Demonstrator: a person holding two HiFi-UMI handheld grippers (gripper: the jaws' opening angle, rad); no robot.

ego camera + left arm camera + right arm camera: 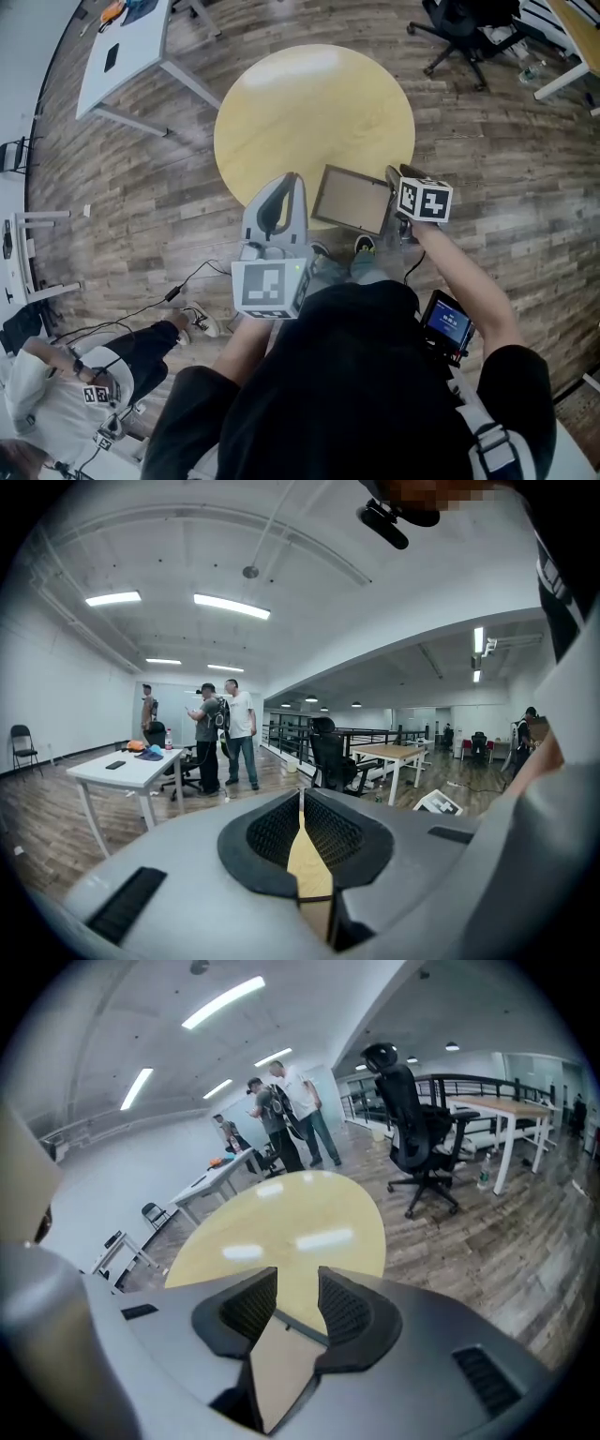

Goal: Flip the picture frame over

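two pads (pixel 246 1307) of the right gripper (pixel 297 1281) stand partway apart, clamped on the picture frame (pixel 274 1368). its tan board fills the gap from the bottom of the right gripper view up to a dark edge strip running from one pad across to the other. the frame's edge stops short of the fingertips, so the jaw tips stick out past it with only the round table (pixel 281 1227) showing between them.

head view: right gripper (pixel 395 190) has the frame (pixel 352 199) by its right side, marker cube (pixel 424 200) just right of the grip. the frame shows a brown face inside a dark border, tilted, and looks lifted off the top. it sits over the near rim of the round table (pixel 314 103), with its lower edge past the rim.

left gripper (pixel 301 797): jaws together at the tips, nothing clamped. a tan surface shows through the slot below the tips; can't tell what it is. in head view the left gripper (pixel 292 185) points away from the person, just left of the frame's left edge and not on it.

further out:
- office chair (pixel 417 1138) on the wood floor (pixel 487 1232) beyond the round table.
- white table (pixel 131 766) on the left in the left gripper view, small items on it.
- people (pixel 220 733) standing behind that table.
- another person sits on the floor at the lower left of head view.
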